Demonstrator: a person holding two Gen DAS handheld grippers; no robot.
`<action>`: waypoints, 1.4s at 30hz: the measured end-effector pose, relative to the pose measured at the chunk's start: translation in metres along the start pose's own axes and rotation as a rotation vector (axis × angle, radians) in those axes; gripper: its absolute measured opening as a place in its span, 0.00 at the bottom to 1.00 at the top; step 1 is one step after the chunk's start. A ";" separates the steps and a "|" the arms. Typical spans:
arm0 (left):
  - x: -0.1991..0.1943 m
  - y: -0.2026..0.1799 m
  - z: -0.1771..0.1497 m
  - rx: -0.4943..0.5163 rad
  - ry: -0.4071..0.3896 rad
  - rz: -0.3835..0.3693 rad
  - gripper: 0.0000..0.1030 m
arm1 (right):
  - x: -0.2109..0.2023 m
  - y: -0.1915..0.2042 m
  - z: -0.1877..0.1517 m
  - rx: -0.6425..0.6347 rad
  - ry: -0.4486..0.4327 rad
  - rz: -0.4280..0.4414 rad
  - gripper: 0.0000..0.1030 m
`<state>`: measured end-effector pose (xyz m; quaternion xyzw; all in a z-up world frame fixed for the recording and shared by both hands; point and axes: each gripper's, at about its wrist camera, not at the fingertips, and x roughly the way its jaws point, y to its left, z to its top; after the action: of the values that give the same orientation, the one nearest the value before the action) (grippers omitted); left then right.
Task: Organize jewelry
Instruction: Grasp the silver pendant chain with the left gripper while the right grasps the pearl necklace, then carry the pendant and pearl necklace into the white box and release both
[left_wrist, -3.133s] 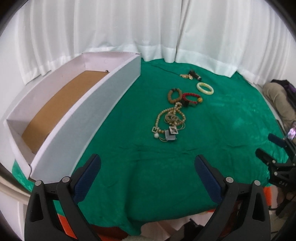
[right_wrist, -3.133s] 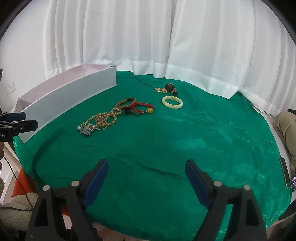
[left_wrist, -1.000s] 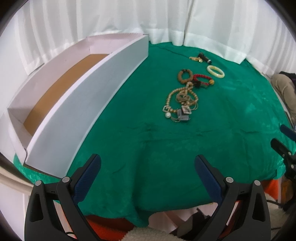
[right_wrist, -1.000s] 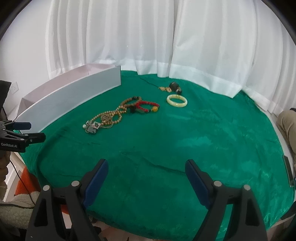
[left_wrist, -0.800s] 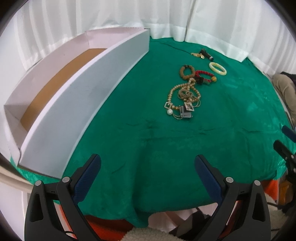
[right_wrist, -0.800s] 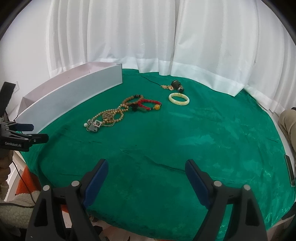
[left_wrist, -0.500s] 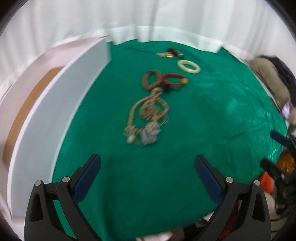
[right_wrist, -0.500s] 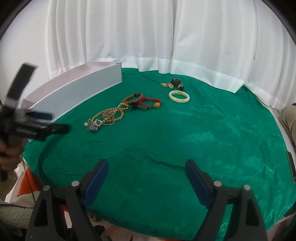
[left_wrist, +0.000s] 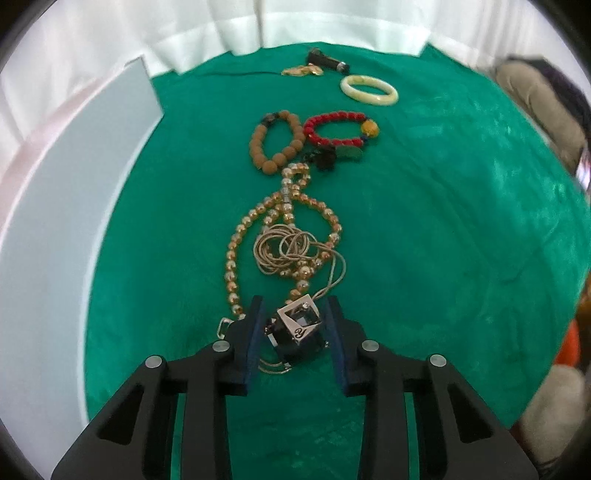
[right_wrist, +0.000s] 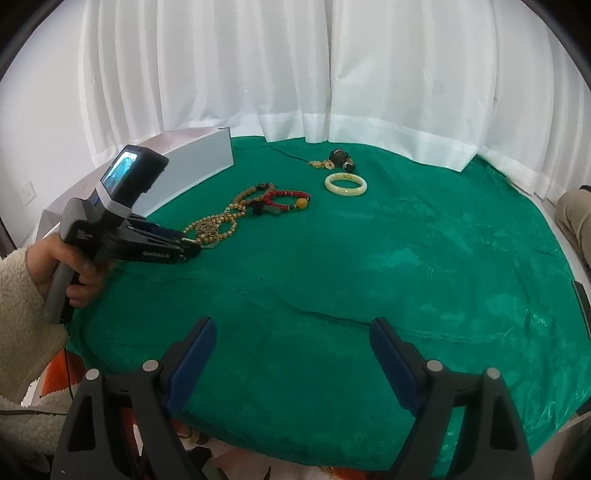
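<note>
Jewelry lies in a line on the green cloth. Between the fingers of my left gripper sits a square silver pendant on a thin coiled chain. The jaws are closing around the pendant, with slim gaps still showing at both pads. A gold bead necklace loops around the chain. Beyond it lie a brown bead bracelet, a red bead bracelet and a pale bangle. My right gripper hangs open over bare cloth near the front edge, holding nothing.
A long white box runs along the left side of the table. A small black piece and a gold piece lie at the back by the white curtain. A fleece sleeve holds the left gripper.
My left gripper has swung right from the box, dropped onto the near end of the necklace pile, and its jaws have narrowed around the pendant. The right gripper has stayed put.
</note>
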<state>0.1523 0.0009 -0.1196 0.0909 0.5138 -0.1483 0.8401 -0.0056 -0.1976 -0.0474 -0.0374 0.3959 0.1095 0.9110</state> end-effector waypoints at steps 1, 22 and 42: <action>-0.008 0.005 -0.001 -0.036 -0.012 -0.026 0.31 | 0.000 -0.001 0.000 0.003 0.000 -0.001 0.84; -0.188 0.090 -0.034 -0.349 -0.306 -0.057 0.30 | 0.038 0.002 0.050 0.011 0.068 0.214 0.84; -0.216 0.117 -0.072 -0.438 -0.308 -0.025 0.30 | 0.212 0.057 0.155 0.204 0.267 0.220 0.08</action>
<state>0.0397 0.1666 0.0396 -0.1229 0.4009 -0.0562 0.9061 0.2321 -0.0817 -0.0948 0.0841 0.5238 0.1617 0.8321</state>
